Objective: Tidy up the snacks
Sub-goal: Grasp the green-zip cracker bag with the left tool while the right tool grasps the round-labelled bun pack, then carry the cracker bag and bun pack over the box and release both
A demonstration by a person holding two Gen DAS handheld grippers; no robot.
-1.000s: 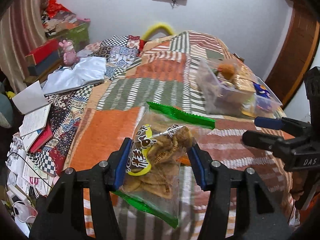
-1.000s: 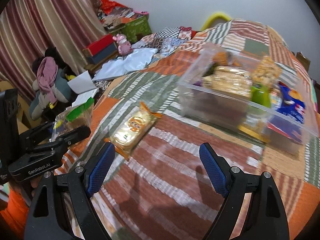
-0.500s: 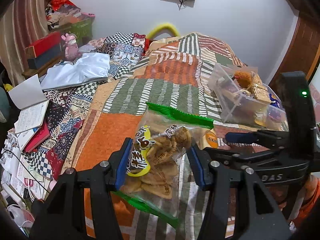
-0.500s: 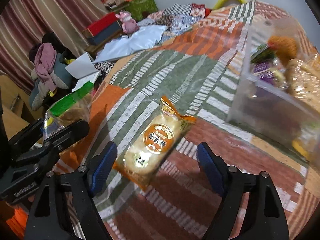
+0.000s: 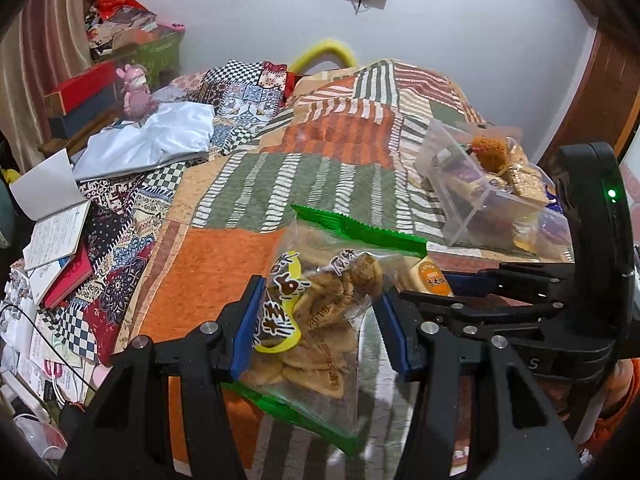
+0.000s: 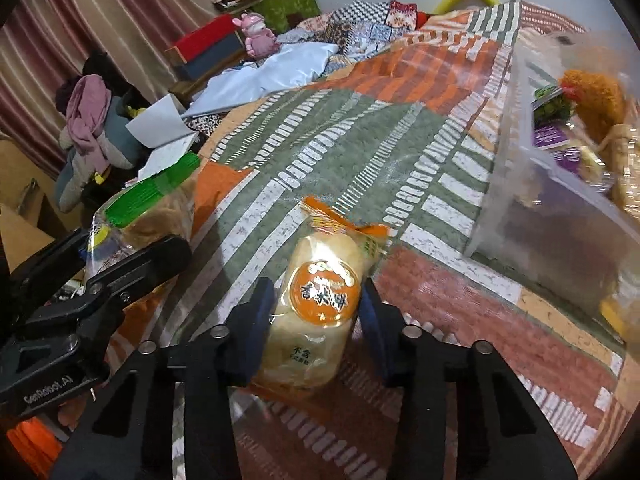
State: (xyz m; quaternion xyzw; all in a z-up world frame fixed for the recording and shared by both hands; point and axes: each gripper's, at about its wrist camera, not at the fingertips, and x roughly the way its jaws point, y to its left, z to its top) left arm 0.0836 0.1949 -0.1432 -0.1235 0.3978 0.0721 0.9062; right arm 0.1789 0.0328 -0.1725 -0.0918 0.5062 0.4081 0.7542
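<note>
Crinkly clear plastic with a serrated green top strip, that is the cracker bag (image 5: 316, 312) my left gripper (image 5: 320, 332) has clamped between its blue pads, jaws closed in on both sides of it and lifting it off the patchwork quilt (image 5: 224, 268). Inside I see flat, tan, wedge-shaped crackers; a yellow band with bold dark characters curls across the front, script I cannot read.

My right gripper (image 6: 316, 316) has its jaws narrowed around the orange-label packet (image 6: 320, 304), the pads touching or nearly touching its sides; I cannot tell whether they grip it yet. The packet is a glossy film sleeve, orange at the crimped ends, over pale round cakes, lying on the quilt with its far end toward 12 o'clock. Its round orange sticker carries white characters I cannot make out.

At 2 o'clock from that packet sits the clear plastic bin (image 6: 560, 200), rigid and frosted-looking, holding more wrapped snacks. On the left tool's black body I read "GenRobot.AI".
</note>
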